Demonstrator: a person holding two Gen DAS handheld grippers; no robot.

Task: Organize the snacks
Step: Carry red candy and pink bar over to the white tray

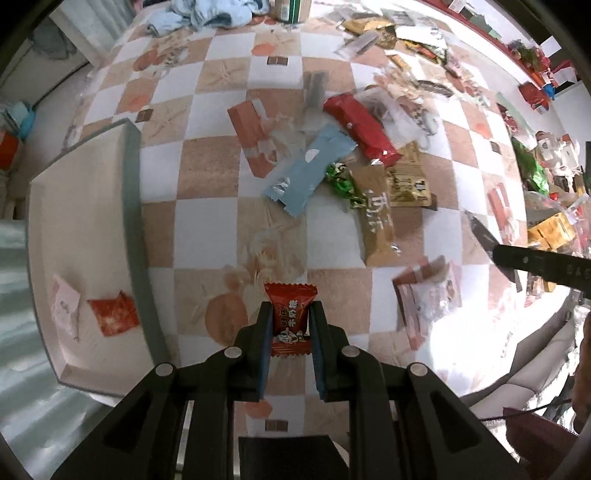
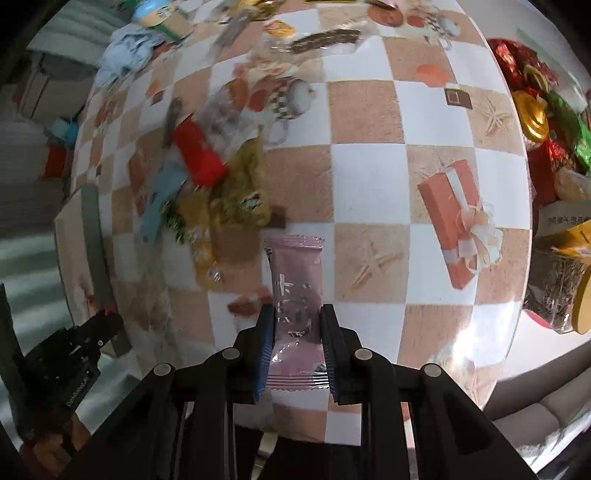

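Note:
My left gripper (image 1: 290, 314) is shut on a small red candy packet (image 1: 290, 314), held above the checkered tablecloth and pointing down. To its left stands a shallow beige tray (image 1: 85, 206) holding a pink packet (image 1: 65, 306) and a red packet (image 1: 113, 313). My right gripper (image 2: 298, 314) is shut on a pink snack packet (image 2: 295, 284), which sticks out forward between the pads. A loose pile lies mid-table: a blue packet (image 1: 308, 170), a long red packet (image 1: 360, 127), green candy (image 1: 341, 181) and tan packets (image 1: 376, 218). The left gripper's body (image 2: 70, 350) shows at the lower left of the right wrist view.
More wrapped snacks crowd the far right of the table (image 1: 417, 48). A crumpled blue cloth (image 1: 210, 13) and a can (image 1: 291, 9) sit at the far edge. A bowl of wrapped sweets (image 2: 543, 107) and a jar (image 2: 561, 288) stand at the right. The table edge (image 1: 517, 350) curves at the lower right.

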